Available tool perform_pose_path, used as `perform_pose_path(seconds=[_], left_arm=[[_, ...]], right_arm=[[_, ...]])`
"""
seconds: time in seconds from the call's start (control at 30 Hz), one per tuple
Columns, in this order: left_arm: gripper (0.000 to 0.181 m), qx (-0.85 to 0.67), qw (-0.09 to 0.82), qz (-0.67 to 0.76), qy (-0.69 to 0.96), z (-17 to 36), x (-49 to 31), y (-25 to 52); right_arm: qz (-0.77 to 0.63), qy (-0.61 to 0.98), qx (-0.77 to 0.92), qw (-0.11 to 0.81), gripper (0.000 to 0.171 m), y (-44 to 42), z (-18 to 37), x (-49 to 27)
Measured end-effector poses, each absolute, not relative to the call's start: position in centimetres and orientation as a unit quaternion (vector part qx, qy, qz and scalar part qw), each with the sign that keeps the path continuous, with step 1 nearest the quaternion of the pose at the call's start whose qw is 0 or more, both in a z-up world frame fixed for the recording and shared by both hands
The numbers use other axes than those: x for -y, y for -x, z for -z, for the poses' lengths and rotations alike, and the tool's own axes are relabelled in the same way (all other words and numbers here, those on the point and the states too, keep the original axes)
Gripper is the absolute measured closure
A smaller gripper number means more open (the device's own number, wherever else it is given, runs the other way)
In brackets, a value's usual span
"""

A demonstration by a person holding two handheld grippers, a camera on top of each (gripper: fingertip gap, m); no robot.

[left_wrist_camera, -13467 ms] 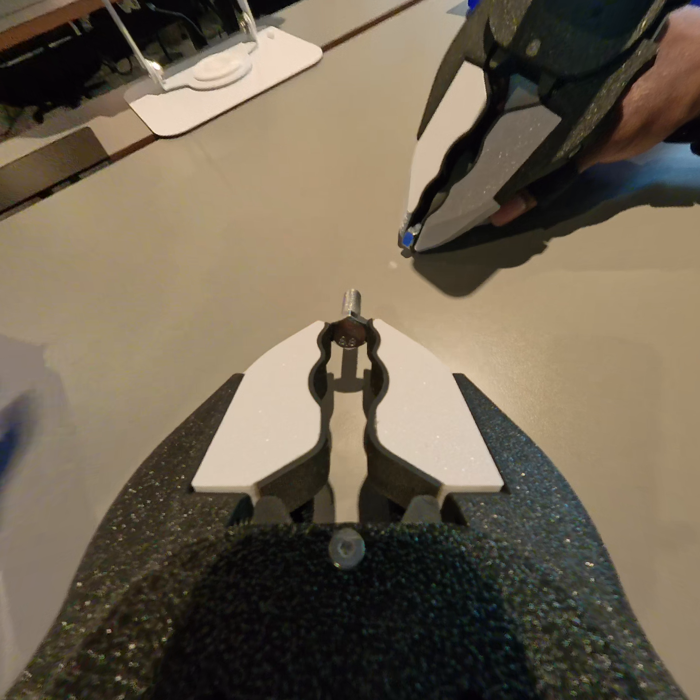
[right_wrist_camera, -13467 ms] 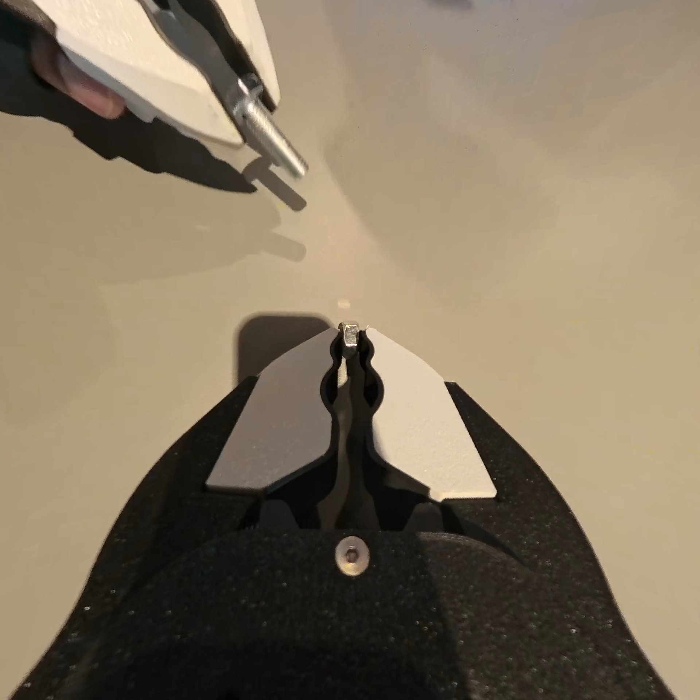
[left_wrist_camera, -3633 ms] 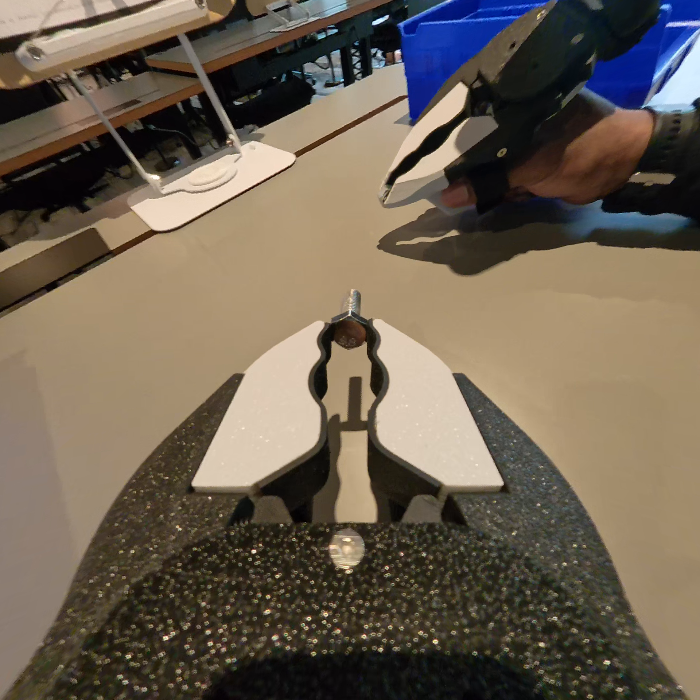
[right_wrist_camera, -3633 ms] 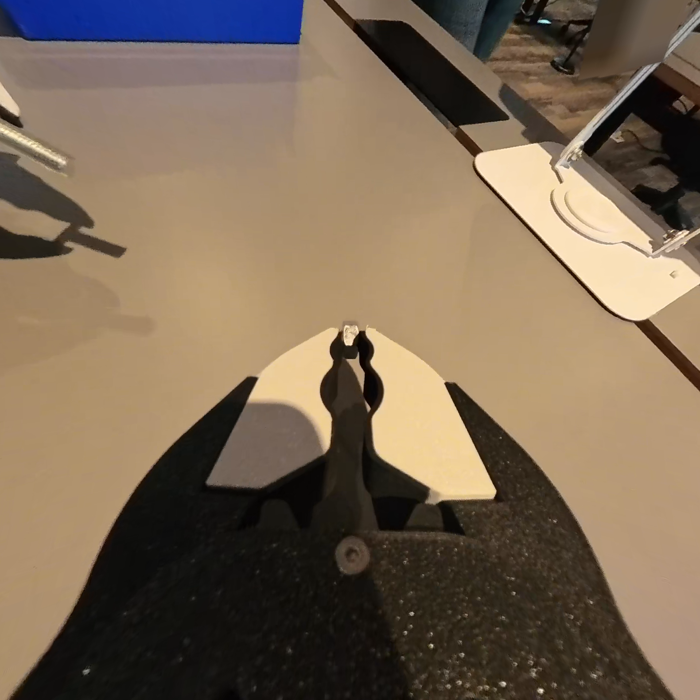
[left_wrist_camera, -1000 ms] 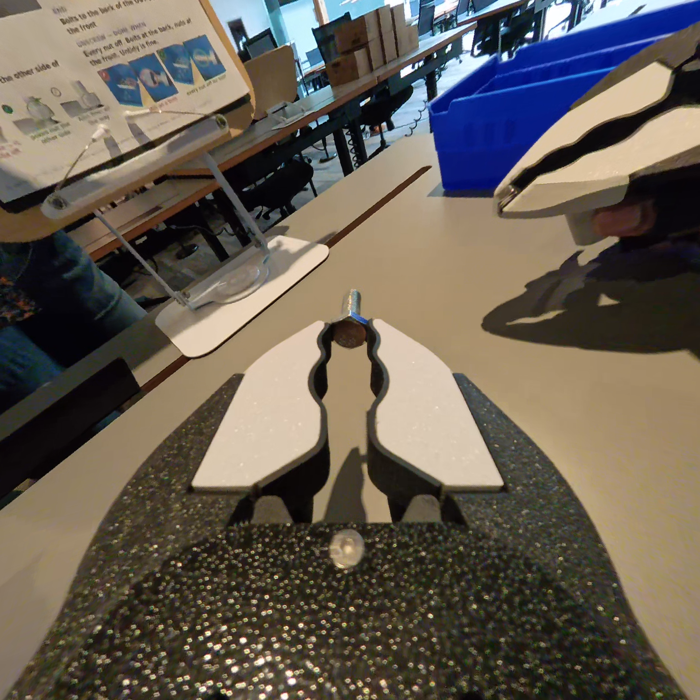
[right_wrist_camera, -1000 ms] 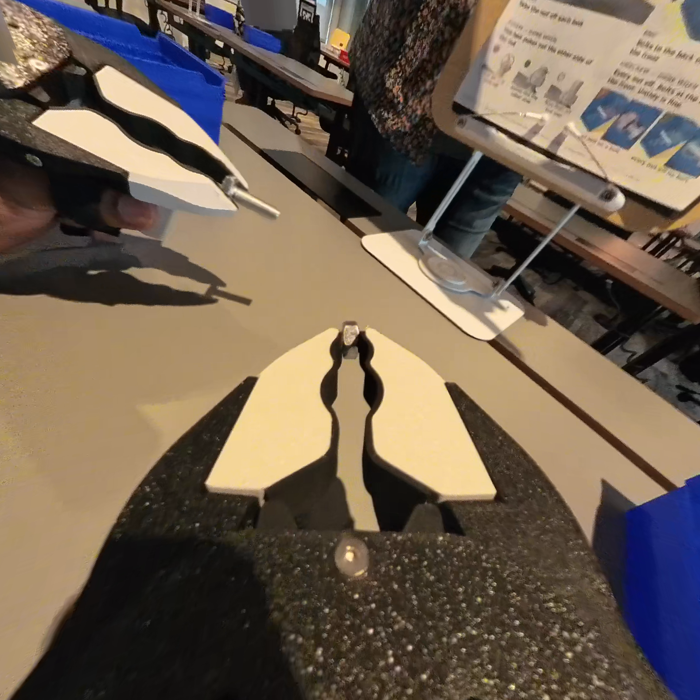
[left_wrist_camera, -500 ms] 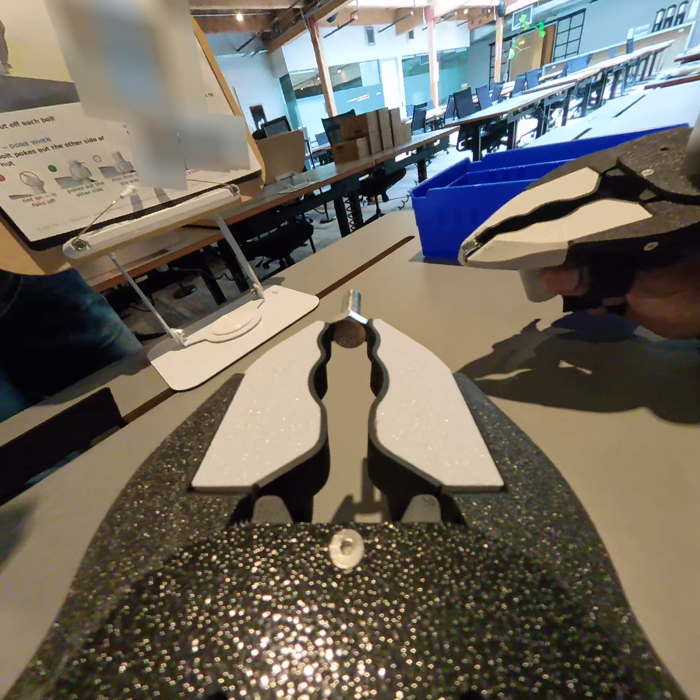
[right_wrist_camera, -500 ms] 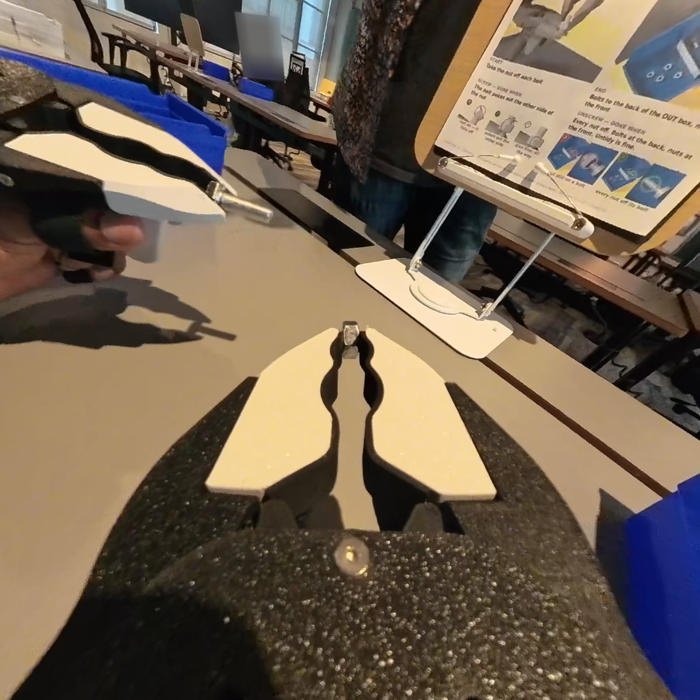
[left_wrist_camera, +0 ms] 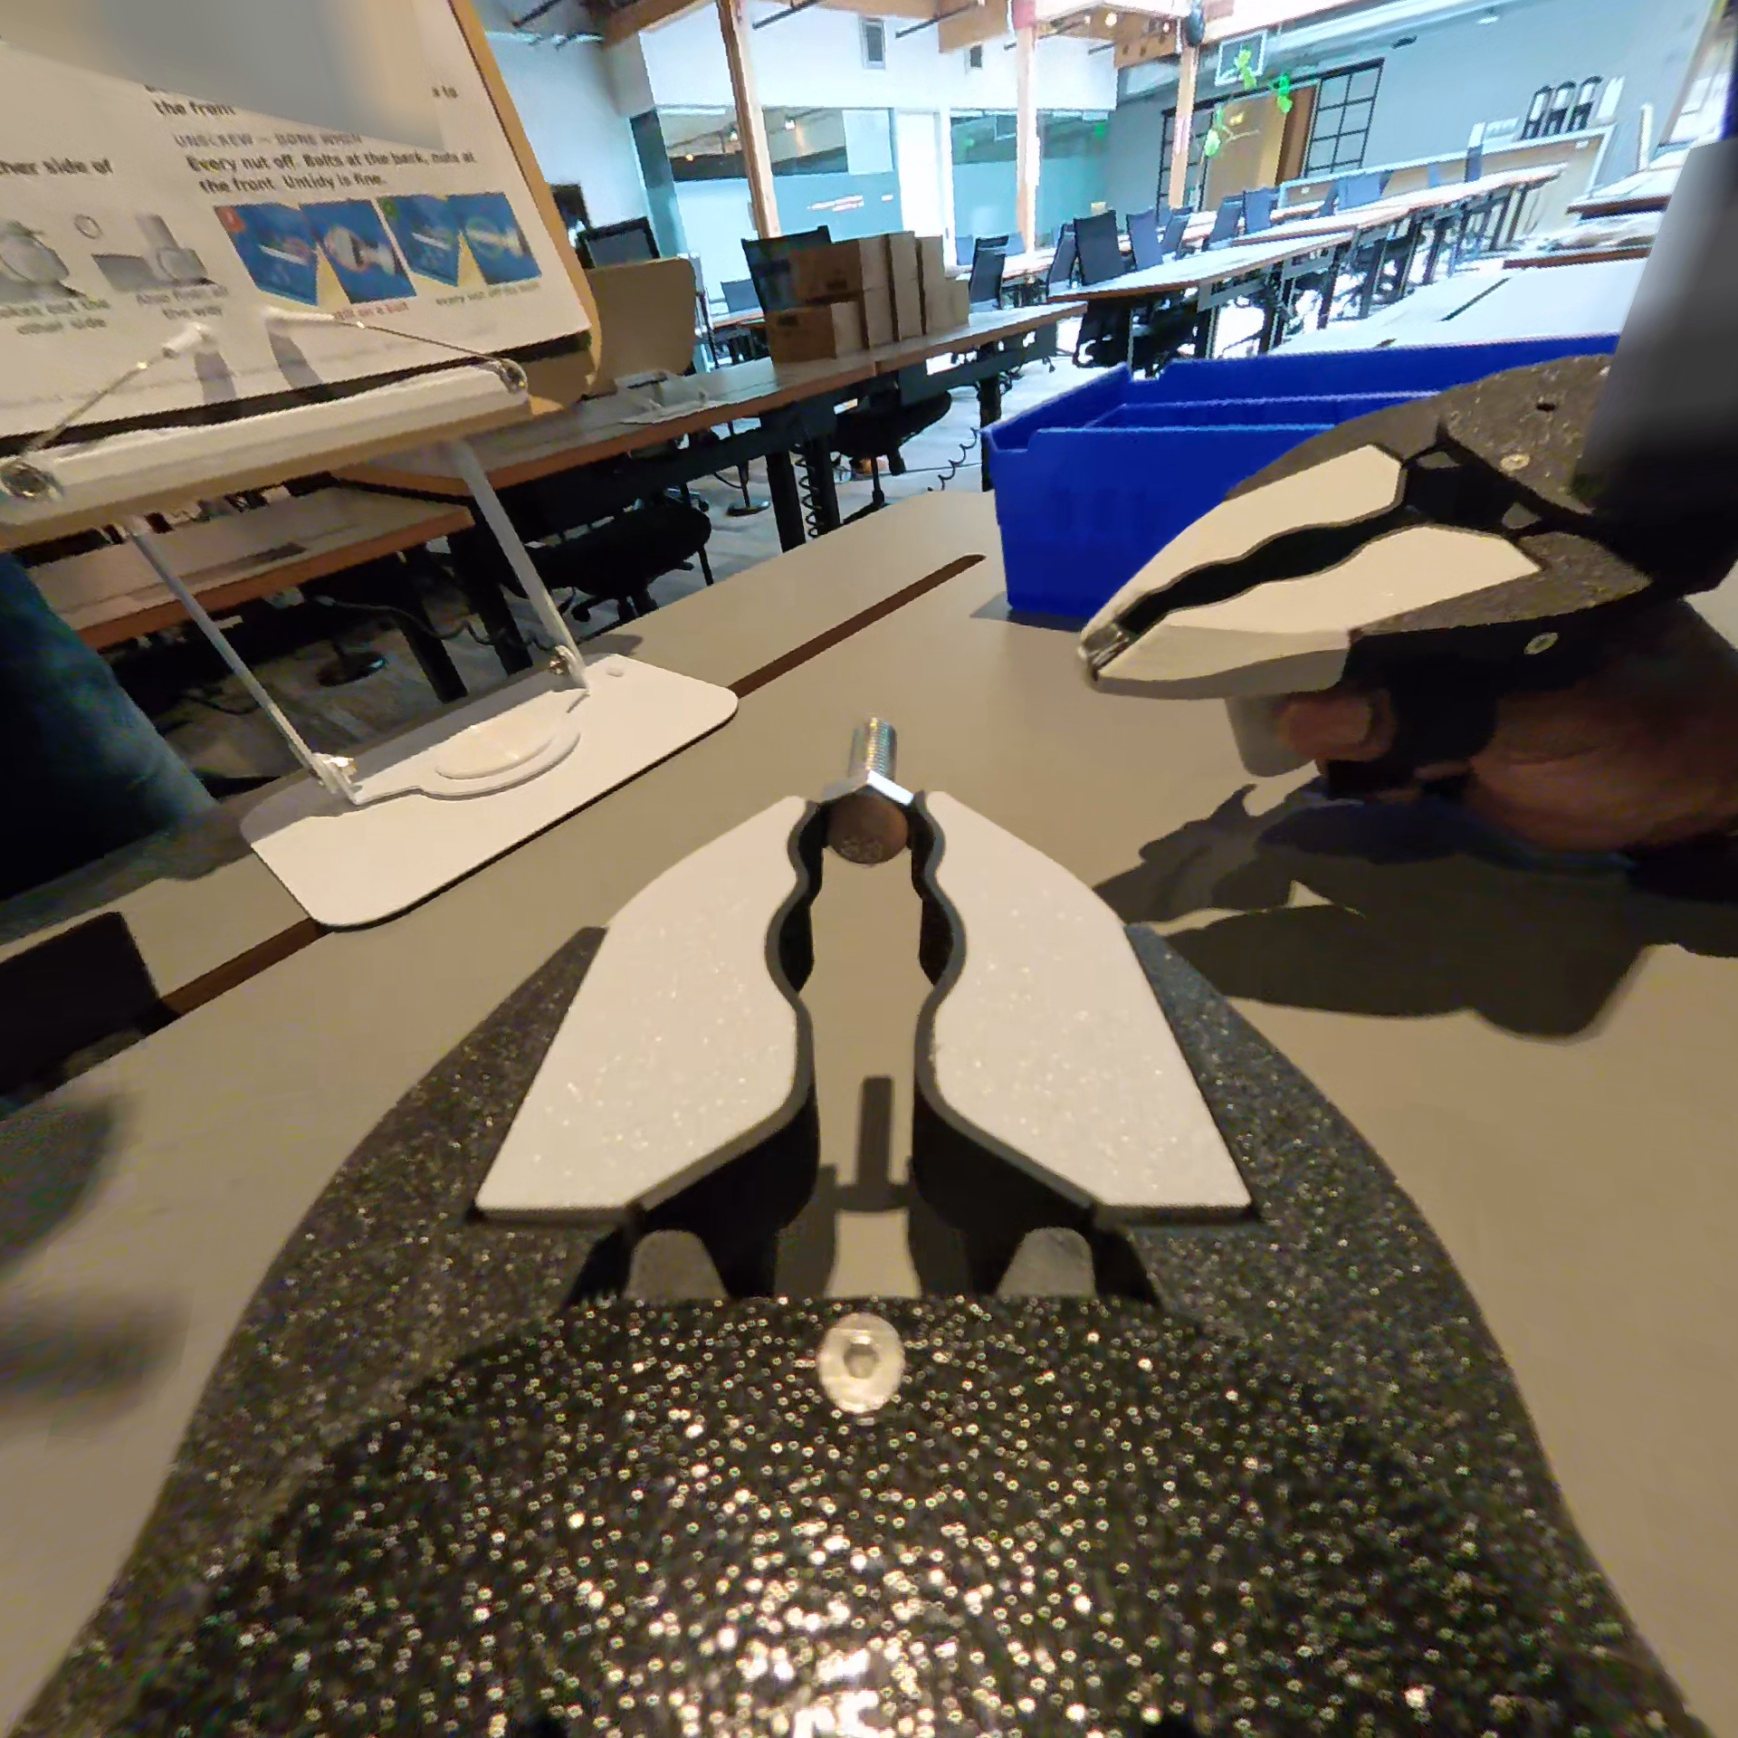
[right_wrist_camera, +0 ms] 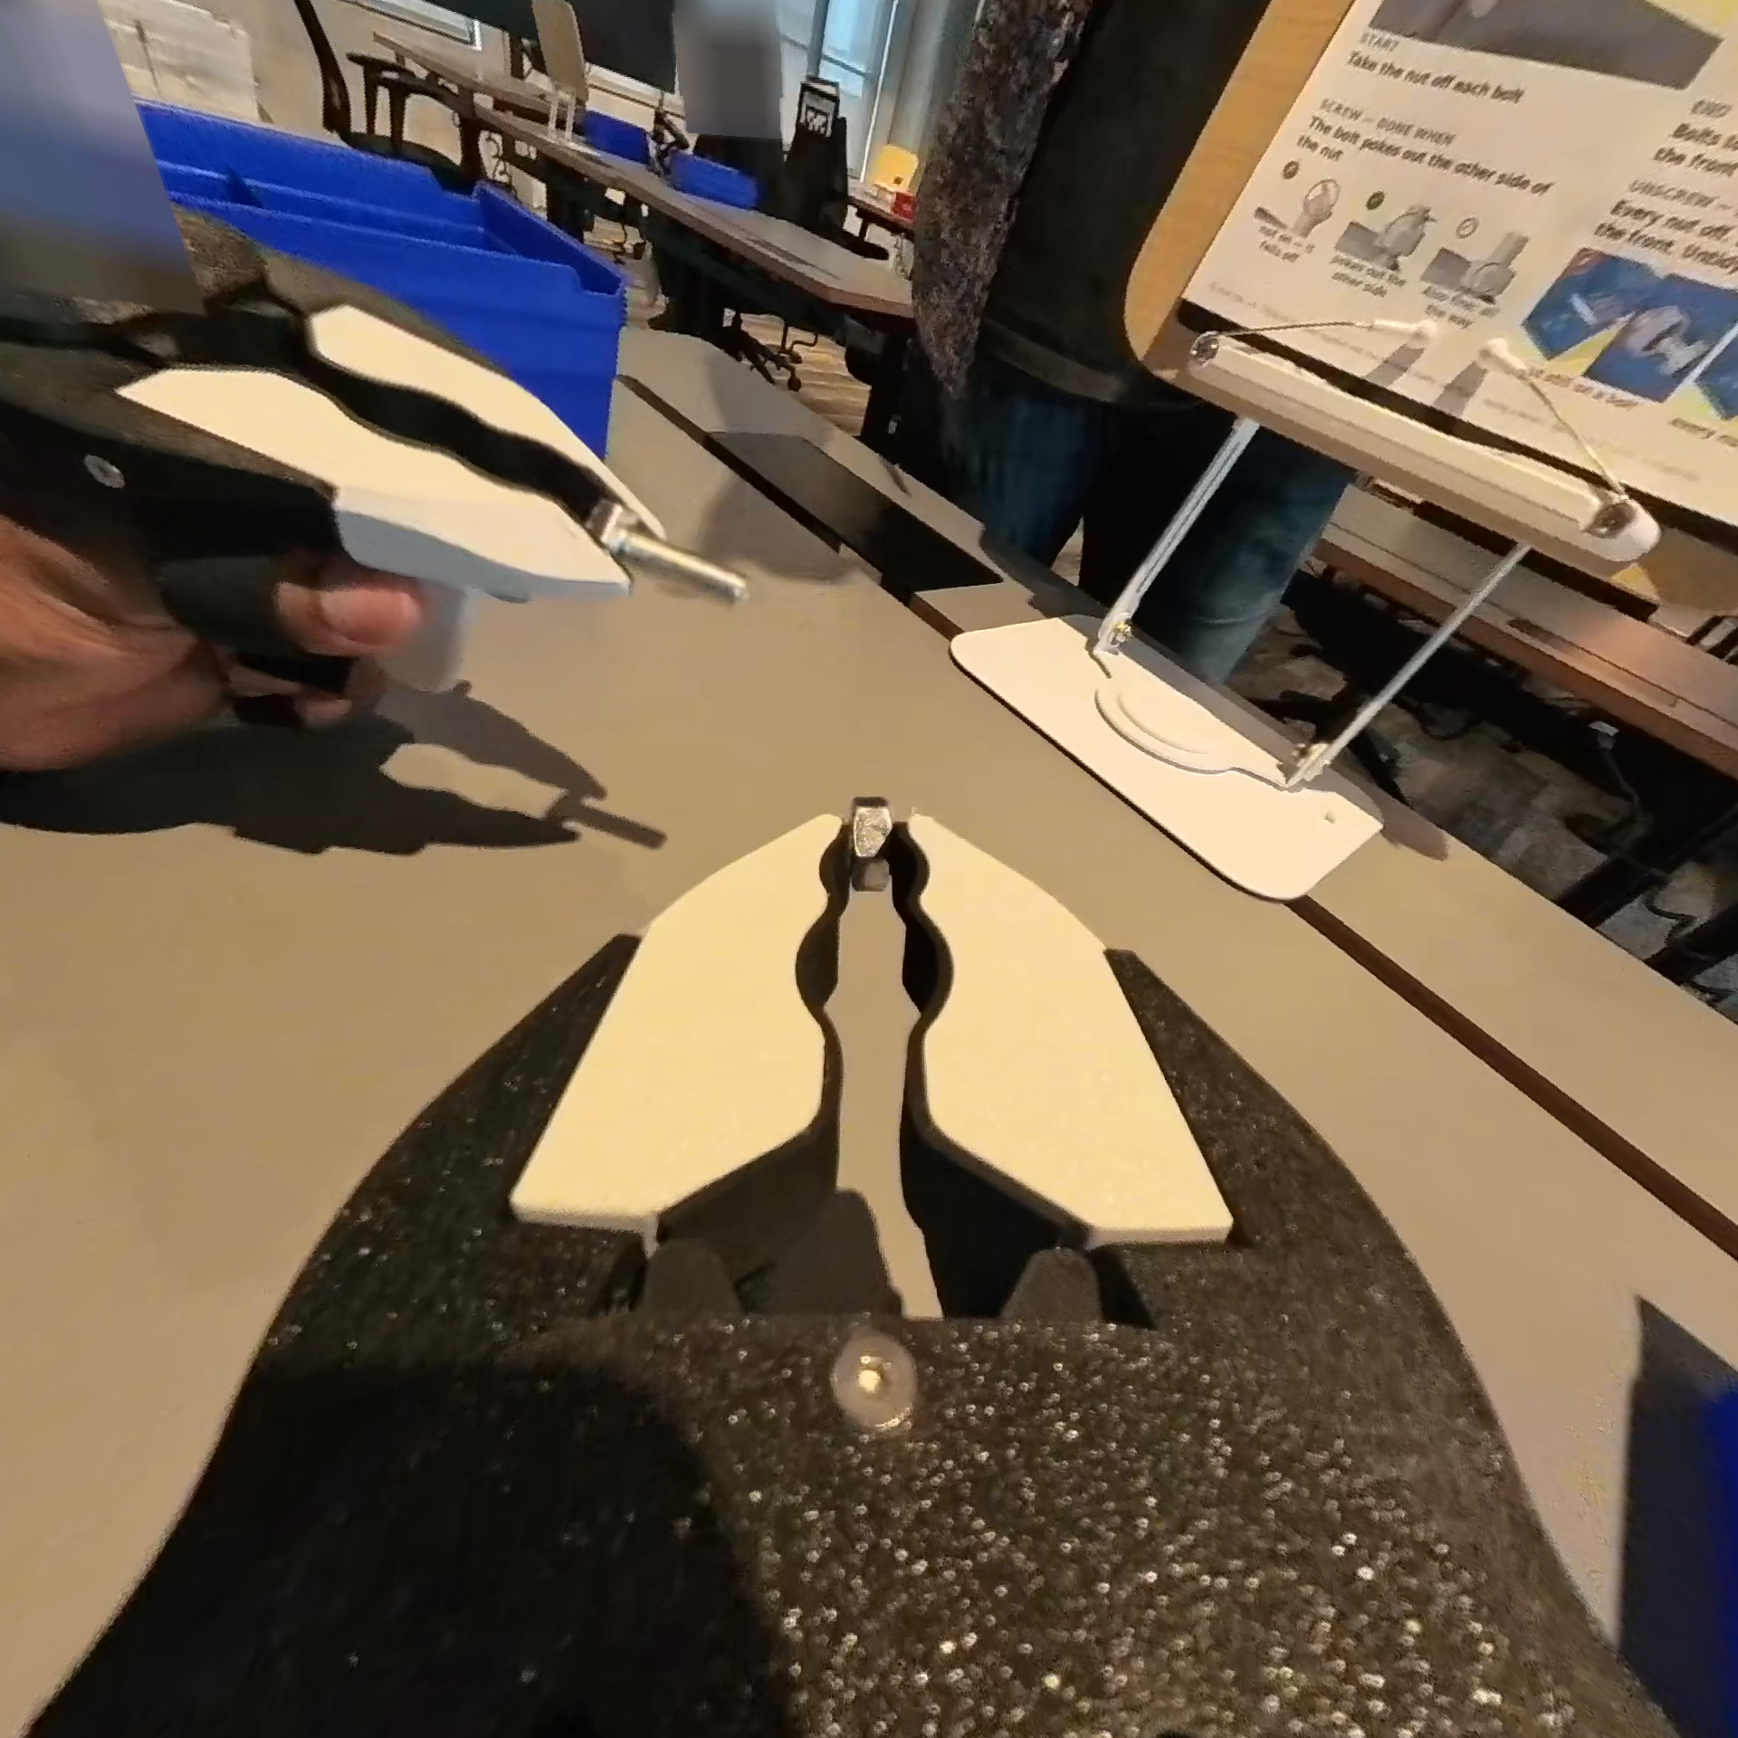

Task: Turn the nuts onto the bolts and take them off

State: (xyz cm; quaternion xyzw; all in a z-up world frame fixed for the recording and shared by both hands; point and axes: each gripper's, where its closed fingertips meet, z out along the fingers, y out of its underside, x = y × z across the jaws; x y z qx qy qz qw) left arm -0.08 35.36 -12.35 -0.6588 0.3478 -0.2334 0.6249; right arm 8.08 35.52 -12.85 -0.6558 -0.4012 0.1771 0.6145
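My left gripper (left_wrist_camera: 867, 807) is shut on the hex head of a silver bolt (left_wrist_camera: 871, 758); its threaded shank points forward, above the grey table (left_wrist_camera: 1034, 752). My right gripper (right_wrist_camera: 873, 833) is shut on a small silver nut (right_wrist_camera: 871, 831) at its fingertips. In the left wrist view the right gripper (left_wrist_camera: 1096, 649) hangs to the right, tips pointing left, a hand's width from the bolt. In the right wrist view the left gripper (right_wrist_camera: 611, 527) is at upper left with the bolt (right_wrist_camera: 682, 568) sticking out to the right. Bolt and nut are apart.
A blue bin (left_wrist_camera: 1129, 489) stands at the far right in the left wrist view; it shows in the right wrist view (right_wrist_camera: 423, 254) too. A white stand (left_wrist_camera: 489, 781) holds an instruction board (left_wrist_camera: 235, 216). A person (right_wrist_camera: 1082, 282) stands behind the table. Office desks lie beyond. Left tips to right tips: about 9 cm.
Over 13.5 s both grippers tilted up from looking down at the table to level. In the last second the two grippers drew nearer each other; each grip is unchanged.
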Motion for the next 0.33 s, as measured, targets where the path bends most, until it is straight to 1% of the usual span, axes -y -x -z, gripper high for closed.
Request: perform_pose_path(seconds=[0.33], left_arm=[[0.164,-0.366,0.608,0.237,0.664,12.98,-35.26,-0.90]], right_arm=[[-0.198,0.656,0.411,0.601,0.163,-7.67,13.26,-34.68]])
